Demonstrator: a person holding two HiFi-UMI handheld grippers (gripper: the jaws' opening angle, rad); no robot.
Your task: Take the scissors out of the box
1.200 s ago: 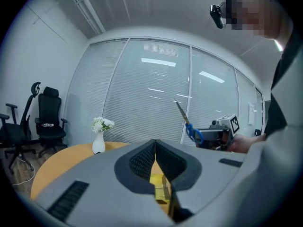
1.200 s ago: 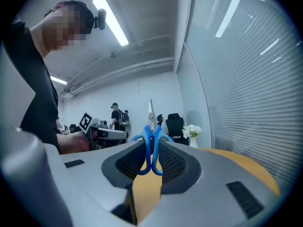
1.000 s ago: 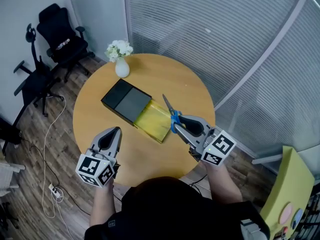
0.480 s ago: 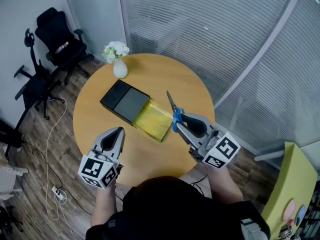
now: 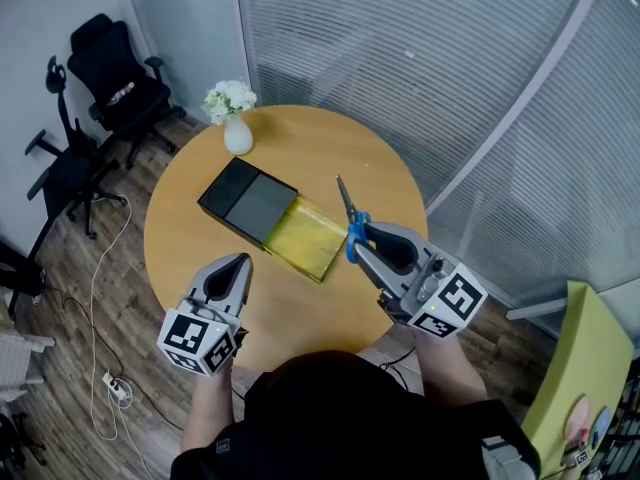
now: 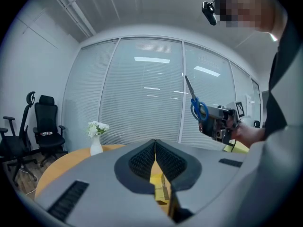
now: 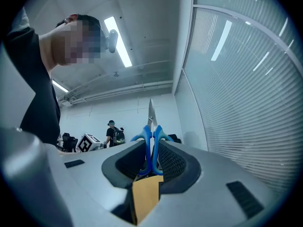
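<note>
The right gripper (image 5: 362,238) clamped the blue handles of the scissors (image 5: 348,211) between its jaws and held them in the air, blades pointing up and away from the person. They hung over the far right part of the round wooden table (image 5: 330,143), just beside the box (image 5: 248,200) and touching nothing. The box lay mid-table, its yellow tray (image 5: 306,238) slid open toward the person and apparently empty. The left gripper (image 5: 236,264) hovered at the near edge of the table, jaws together on nothing. By the look of it, the removal itself was done, and what remained was at most to set the scissors down on the tabletop.
</note>
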